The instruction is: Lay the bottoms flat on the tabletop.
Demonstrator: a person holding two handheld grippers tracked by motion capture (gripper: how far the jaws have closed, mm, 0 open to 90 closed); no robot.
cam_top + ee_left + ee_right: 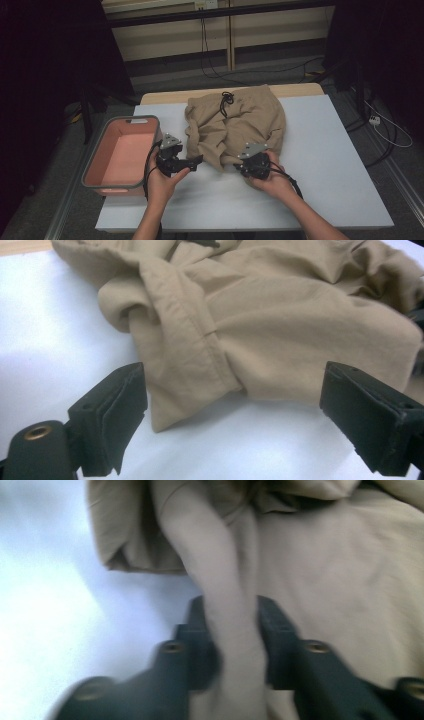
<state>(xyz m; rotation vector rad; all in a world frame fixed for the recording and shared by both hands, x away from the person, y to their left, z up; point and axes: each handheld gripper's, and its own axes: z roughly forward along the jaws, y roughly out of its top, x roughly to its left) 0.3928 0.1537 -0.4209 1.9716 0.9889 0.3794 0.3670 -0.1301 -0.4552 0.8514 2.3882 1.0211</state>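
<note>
One table [320, 165] with a pale top carries everything here, and most of its far half is taken by one crumpled tan garment [240, 122] with a black drawstring [226, 102] at its far edge. One pink bin [95, 172] with a grey rim sits at the table's left edge, just beside the cloth and not touching it.

Two grippers work the near hem. The right gripper [234, 645] has its jaws pinched on a raised fold of the tan fabric (the view is blurred by motion, so how deep the bite goes is hard to say). The left gripper [235, 415] is spread wide, its jaws on either side of a hanging hem corner, gripping nothing.

The step in hand looks like taking hold of the garment's near edge with both tools. To do it well, the left should push forward until the seamed hem lies fully between the pads, then close on the double layer rather than on a single loose flap, while the right holds steady so the cloth does not drag.
</note>
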